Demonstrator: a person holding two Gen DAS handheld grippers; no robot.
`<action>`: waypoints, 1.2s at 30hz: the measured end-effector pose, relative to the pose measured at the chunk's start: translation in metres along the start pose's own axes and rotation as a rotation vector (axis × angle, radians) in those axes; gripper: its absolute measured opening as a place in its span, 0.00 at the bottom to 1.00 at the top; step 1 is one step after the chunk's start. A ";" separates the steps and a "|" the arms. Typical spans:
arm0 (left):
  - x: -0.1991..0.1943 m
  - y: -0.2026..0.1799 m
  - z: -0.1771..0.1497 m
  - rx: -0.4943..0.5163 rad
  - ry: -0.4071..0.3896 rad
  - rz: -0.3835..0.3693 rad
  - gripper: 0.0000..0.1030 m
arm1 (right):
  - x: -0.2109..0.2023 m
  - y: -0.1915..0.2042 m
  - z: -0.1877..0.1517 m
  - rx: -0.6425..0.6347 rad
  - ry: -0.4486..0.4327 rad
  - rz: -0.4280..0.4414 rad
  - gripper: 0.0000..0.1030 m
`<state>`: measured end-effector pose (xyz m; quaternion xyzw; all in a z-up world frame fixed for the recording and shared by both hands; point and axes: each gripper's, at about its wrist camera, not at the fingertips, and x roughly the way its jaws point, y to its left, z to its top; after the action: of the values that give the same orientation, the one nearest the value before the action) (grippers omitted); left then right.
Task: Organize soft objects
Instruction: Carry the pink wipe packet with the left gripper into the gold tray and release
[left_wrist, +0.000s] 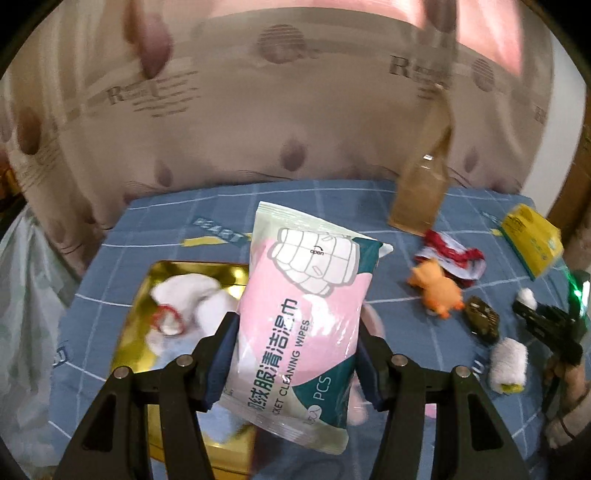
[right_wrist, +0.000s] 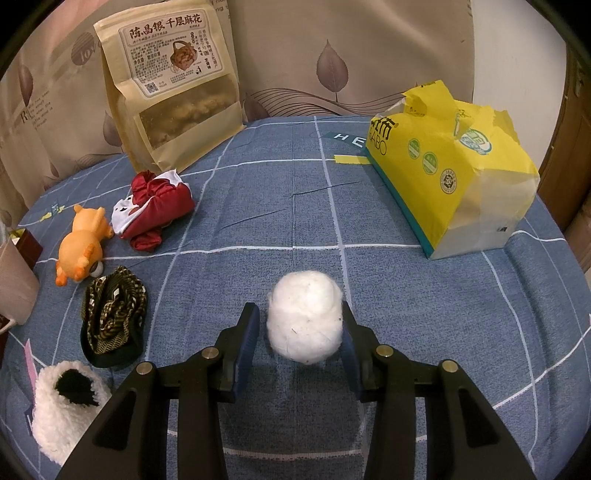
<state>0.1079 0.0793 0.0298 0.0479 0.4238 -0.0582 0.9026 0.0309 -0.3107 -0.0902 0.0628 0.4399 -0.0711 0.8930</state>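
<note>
Your left tool (left_wrist: 295, 354) pinches the pink-and-green plastic wipes pack (left_wrist: 299, 295) low; it's floppy and slick, so hold mid-body.

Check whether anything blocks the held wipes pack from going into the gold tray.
Nothing visible blocks it. The left claw holds the wipes pack above the gold tray; a white plush already lies inside, taking part of the space.
</note>
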 end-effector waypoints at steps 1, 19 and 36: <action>0.000 0.006 0.001 -0.007 -0.002 0.013 0.57 | 0.000 0.000 0.000 0.000 0.000 0.000 0.40; 0.050 0.103 -0.012 -0.161 0.095 0.175 0.57 | 0.001 0.000 -0.001 -0.003 0.003 -0.005 0.40; 0.086 0.126 -0.017 -0.173 0.137 0.187 0.58 | 0.001 0.001 0.000 -0.015 0.005 -0.016 0.40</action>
<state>0.1677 0.2005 -0.0426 0.0133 0.4817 0.0664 0.8737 0.0322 -0.3097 -0.0911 0.0527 0.4432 -0.0748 0.8918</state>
